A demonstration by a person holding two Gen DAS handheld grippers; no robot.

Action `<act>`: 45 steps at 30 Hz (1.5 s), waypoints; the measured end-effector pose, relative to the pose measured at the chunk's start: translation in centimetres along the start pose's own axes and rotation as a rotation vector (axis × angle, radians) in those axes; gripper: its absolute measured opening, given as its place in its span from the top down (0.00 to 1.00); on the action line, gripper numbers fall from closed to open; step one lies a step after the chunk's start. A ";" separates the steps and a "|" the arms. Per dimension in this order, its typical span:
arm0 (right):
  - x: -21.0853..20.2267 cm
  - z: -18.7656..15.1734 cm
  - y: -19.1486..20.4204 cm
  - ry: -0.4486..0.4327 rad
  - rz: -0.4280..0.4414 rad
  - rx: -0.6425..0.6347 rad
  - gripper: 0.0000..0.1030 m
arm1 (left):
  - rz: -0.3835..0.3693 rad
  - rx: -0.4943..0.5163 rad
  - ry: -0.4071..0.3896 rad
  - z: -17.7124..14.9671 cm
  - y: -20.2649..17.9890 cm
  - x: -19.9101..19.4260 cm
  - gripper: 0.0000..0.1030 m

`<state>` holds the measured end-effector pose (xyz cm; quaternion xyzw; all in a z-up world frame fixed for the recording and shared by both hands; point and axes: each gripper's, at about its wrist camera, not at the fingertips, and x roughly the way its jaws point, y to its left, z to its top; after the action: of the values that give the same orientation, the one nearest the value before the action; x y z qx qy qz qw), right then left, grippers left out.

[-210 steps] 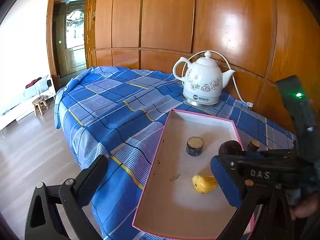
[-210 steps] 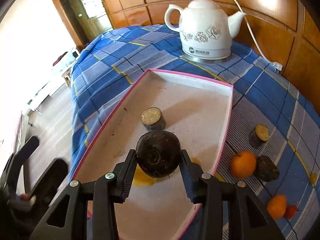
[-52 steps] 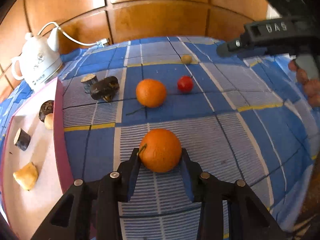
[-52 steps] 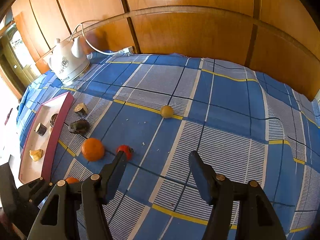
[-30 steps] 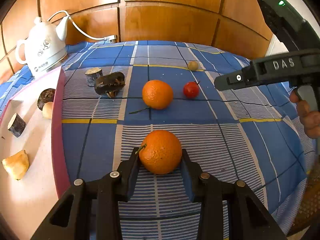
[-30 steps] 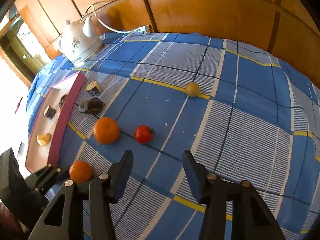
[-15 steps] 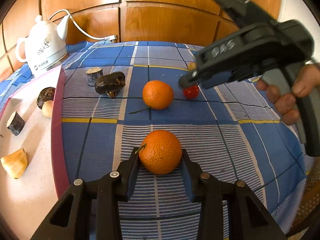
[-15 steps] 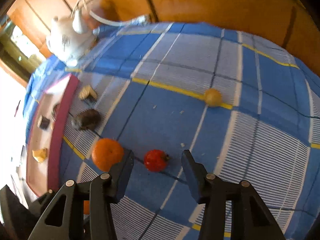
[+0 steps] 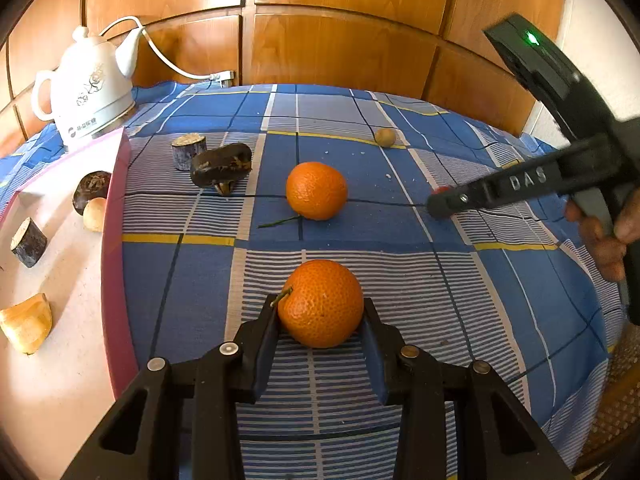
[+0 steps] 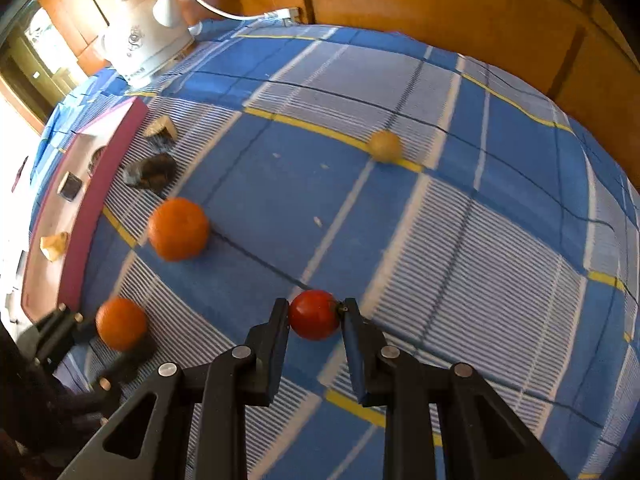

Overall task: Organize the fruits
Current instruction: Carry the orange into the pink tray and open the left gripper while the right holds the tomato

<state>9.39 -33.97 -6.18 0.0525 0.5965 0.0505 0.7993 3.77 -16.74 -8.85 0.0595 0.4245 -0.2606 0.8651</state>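
My left gripper (image 9: 319,306) is shut on an orange (image 9: 322,320) that rests on the blue checked cloth (image 9: 400,280). In the right wrist view my right gripper (image 10: 315,306) points steeply down, and its jaws are closing on a small red tomato (image 10: 314,316), both pads touching it. From the left wrist view that gripper (image 9: 440,206) hides nearly all of the tomato. A second orange (image 9: 316,190) lies loose between the two grippers. Farther back sits a small yellowish fruit (image 9: 385,137). Two dark pieces (image 9: 221,164) lie beside the pink-rimmed tray (image 9: 114,240).
The tray at the left holds a dark round fruit (image 9: 91,190), a dark stub (image 9: 28,242) and a yellow chunk (image 9: 26,322). A white kettle (image 9: 90,88) with a cord stands at the back left. Wooden panelling (image 9: 340,52) closes off the far side. A hand (image 9: 604,240) grips the right tool.
The right gripper has come down over the red tomato and its fingers have narrowed onto it. The left gripper and its orange have stayed still.
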 end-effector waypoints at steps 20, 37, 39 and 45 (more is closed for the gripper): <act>-4.6 0.9 -7.7 -0.235 0.223 0.399 0.53 | 0.000 -0.001 -0.003 -0.2 0.0 -0.3 0.62; -2.2 1.6 -4.4 -0.127 0.169 0.226 0.53 | -0.005 0.008 0.002 0.0 -0.4 -0.2 0.54; -0.8 1.6 -3.1 -0.074 0.154 0.168 0.53 | -0.007 0.006 0.006 0.1 -0.3 -0.1 0.54; 1.1 0.3 0.3 -0.017 0.017 -0.032 0.74 | -0.052 -0.048 0.034 0.8 0.9 -0.1 0.63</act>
<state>9.99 -33.53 -7.07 0.0454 0.5884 0.0665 0.8045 4.75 -16.16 -8.38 0.0320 0.4467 -0.2717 0.8519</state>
